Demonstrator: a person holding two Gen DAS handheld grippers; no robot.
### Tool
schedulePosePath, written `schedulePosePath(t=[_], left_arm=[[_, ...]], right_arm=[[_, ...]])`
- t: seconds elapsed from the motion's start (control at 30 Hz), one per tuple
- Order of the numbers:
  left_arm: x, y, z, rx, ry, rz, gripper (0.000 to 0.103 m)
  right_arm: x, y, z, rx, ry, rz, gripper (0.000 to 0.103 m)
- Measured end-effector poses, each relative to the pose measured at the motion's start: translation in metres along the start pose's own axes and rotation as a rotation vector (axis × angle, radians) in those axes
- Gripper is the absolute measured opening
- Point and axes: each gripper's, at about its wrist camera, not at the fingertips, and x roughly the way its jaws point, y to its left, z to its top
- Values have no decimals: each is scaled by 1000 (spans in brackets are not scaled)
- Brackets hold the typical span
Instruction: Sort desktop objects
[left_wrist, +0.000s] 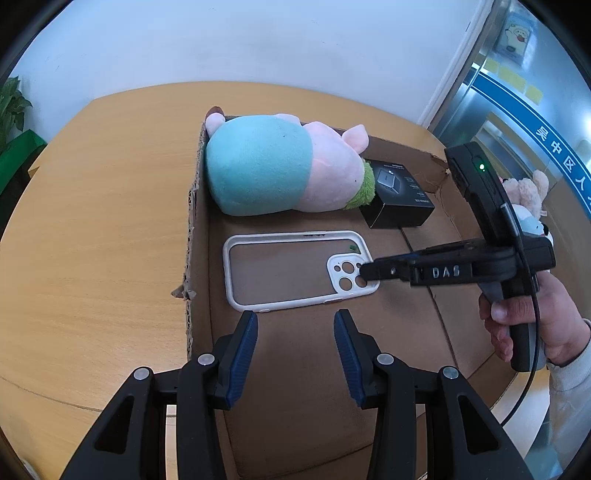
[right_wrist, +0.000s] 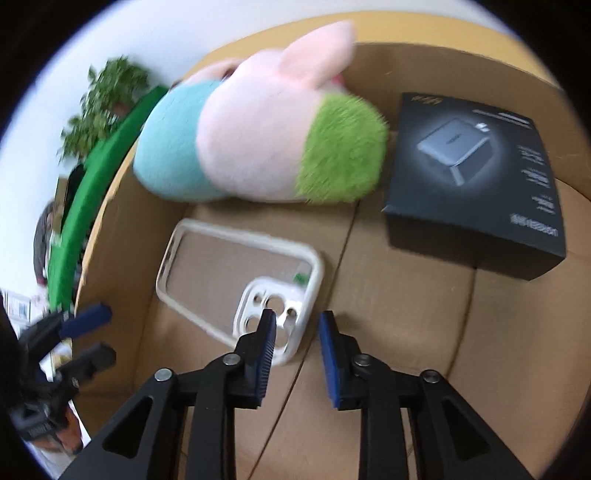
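Note:
A shallow cardboard box (left_wrist: 295, 369) holds a pink, teal and green plush pig (left_wrist: 266, 166), a black product box (left_wrist: 400, 195) and a white-rimmed clear phone case (left_wrist: 295, 269). My left gripper (left_wrist: 295, 328) is open and empty, just in front of the case's near edge. My right gripper (right_wrist: 297, 325) is open over the case's camera corner (right_wrist: 273, 306); it shows in the left wrist view (left_wrist: 365, 273) with its tips at that corner. The plush (right_wrist: 258, 136) and black box (right_wrist: 476, 177) lie beyond it.
The cardboard box sits on a round wooden table (left_wrist: 92, 240). A white wall is behind, a glass door (left_wrist: 517, 110) at right, a potted plant (right_wrist: 107, 99) and a green panel (right_wrist: 96, 184) at left. More plush toys (left_wrist: 528, 199) stand beyond the box.

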Motion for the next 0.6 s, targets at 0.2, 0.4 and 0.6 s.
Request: schedulePosePath(t=[0.2,0.4,0.6], left_arm=[[-1,-1,0,1,0,6,42],[-3,1,-3,-10,-1,0,42],[-29,-5,-11,-11,-64,18,42]], right_arm=[[1,15,0,-57,-3,-6,28],[-3,24,-9,-98,-9,37,34],[-55,18,-35,-60,-149,29,58]])
